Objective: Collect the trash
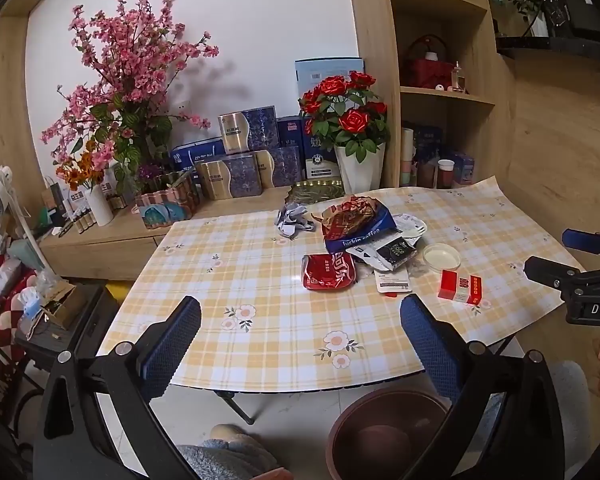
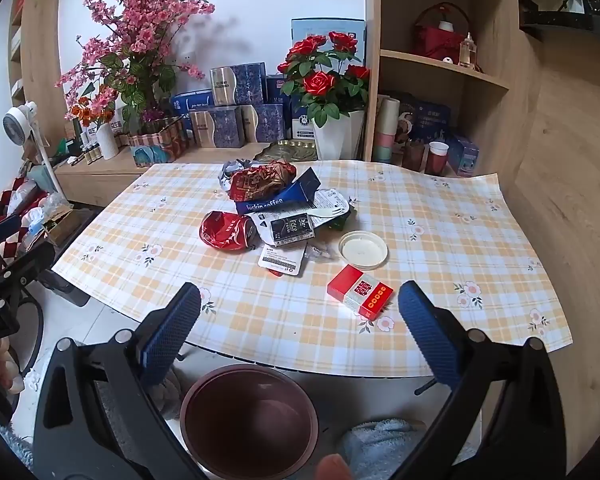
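Trash (image 2: 276, 216) heaped mid-table (image 2: 440, 216) above an empty bin (image 2: 248, 420): light, crinkly wrappers, slippery foil, best pinched at a raised fold, with left gripper (image 1: 300, 344) and right gripper (image 2: 300, 332) both spread wide, holding nothing.

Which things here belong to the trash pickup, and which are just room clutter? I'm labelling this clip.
Job:
red box
plastic lid
red wrapper
coffee bag
crumpled paper
brown bin

Lying about:
rose pot
pink blossoms
blue gift boxes
fan
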### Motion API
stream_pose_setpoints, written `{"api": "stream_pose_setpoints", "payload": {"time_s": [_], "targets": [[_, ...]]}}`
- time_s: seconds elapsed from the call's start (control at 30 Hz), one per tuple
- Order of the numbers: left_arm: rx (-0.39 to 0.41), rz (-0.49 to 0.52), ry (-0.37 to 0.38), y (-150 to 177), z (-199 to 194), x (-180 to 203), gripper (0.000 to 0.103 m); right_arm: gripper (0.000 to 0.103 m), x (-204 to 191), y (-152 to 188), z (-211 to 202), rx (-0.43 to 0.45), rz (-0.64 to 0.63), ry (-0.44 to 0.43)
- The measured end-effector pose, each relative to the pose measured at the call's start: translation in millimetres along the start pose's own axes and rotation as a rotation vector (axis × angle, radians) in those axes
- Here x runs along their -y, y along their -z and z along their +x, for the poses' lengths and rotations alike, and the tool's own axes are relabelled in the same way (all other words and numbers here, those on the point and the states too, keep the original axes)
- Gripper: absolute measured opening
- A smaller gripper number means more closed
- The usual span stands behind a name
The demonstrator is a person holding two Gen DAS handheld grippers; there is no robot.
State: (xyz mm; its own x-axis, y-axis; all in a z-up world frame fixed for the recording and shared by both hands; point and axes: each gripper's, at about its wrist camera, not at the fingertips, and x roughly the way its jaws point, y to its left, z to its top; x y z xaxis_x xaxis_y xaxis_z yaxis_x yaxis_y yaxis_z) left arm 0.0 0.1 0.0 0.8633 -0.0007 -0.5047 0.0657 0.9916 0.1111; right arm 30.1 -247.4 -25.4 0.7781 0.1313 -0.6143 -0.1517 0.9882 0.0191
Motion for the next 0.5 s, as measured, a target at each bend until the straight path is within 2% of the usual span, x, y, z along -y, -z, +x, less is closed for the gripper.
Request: {"api": "stream_pose_setpoints", "payload": {"time_s": [0.5], "targets": [[-0.01, 0.003, 0.001, -0.2, 0.8, 0.2, 0.098, 0.097, -0.7, -0.1, -1.4, 0.0, 0.002, 0.0]]}}
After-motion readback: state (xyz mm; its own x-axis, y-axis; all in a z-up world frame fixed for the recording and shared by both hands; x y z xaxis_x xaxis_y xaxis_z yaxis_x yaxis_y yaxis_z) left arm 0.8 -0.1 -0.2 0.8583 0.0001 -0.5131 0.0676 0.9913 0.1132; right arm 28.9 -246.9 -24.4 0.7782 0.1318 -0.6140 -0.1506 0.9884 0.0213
